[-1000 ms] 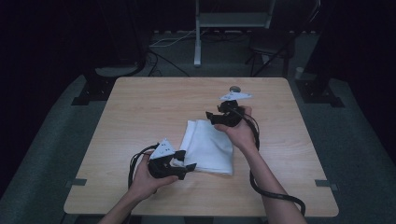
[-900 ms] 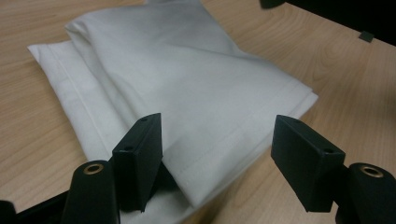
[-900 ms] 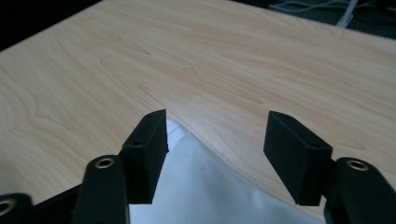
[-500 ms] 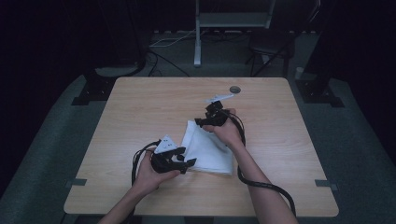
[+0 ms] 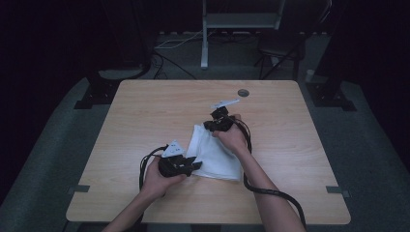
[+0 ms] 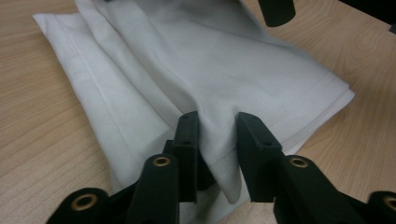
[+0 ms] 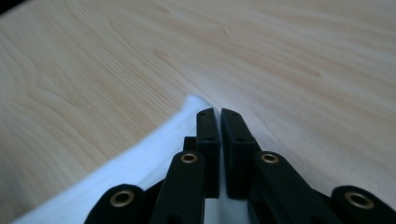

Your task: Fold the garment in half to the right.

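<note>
A white folded cloth point(image 5: 215, 154) lies on the wooden table point(image 5: 145, 111). My left gripper point(image 5: 196, 166) is at its near left edge. In the left gripper view its jaws point(image 6: 218, 135) have just been closing and now pinch a raised fold of the cloth point(image 6: 224, 70). My right gripper point(image 5: 211, 124) is at the cloth's far corner. In the right gripper view its jaws point(image 7: 218, 112) have just been closing and stand almost together on that corner of the cloth point(image 7: 140, 163), low over the wood.
A small round grommet point(image 5: 242, 92) sits in the tabletop near the far edge. A black cable point(image 5: 270, 191) trails from the right gripper across the near right of the table. A metal stand point(image 5: 205, 34) is behind the table on the dark floor.
The right gripper has moved left and down from the far right of the cloth to its far corner and closed there. The left gripper has stayed put and closed on the near edge.
</note>
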